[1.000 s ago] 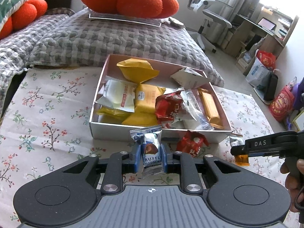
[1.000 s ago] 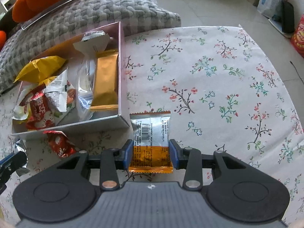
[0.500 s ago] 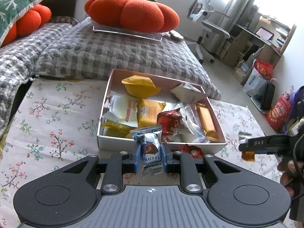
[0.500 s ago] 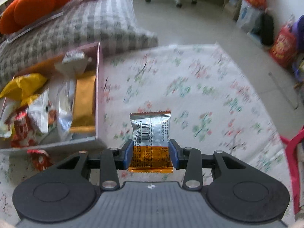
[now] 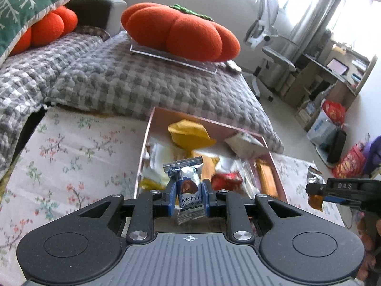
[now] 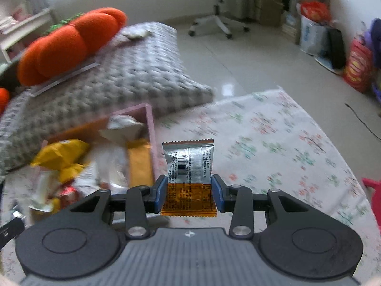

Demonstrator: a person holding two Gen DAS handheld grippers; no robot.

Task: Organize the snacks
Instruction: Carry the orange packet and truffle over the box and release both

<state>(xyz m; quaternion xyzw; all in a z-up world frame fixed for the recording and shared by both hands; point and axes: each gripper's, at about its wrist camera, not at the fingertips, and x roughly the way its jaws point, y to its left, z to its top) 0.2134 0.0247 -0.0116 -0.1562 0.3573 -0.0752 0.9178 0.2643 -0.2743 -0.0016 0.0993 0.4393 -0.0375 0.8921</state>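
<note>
My left gripper [image 5: 189, 196] is shut on a silver and blue truffle chocolate packet [image 5: 188, 186], held just in front of the pink snack box [image 5: 142, 157]. The box holds several wrapped snacks, among them a yellow pack [image 5: 188, 133] and a gold bar [image 5: 268, 181]. My right gripper [image 6: 188, 191] is shut on a silver and orange snack packet [image 6: 189, 166], lifted above the floral tablecloth [image 6: 273, 147] to the right of the pink snack box [image 6: 151, 128]. In the left wrist view the right gripper [image 5: 316, 191] shows at the right edge with that packet.
A grey checked quilt [image 5: 142, 81] lies behind the box, with an orange pumpkin cushion [image 5: 181, 35] on a clear board. An office chair [image 6: 221, 4], a desk and bags [image 5: 333, 116] stand on the floor to the right. A pink object [image 6: 372, 186] shows at the right edge.
Both grippers have risen with their packets and tilted upward, so more of the room shows. The box and table now sit lower and farther in both views.
</note>
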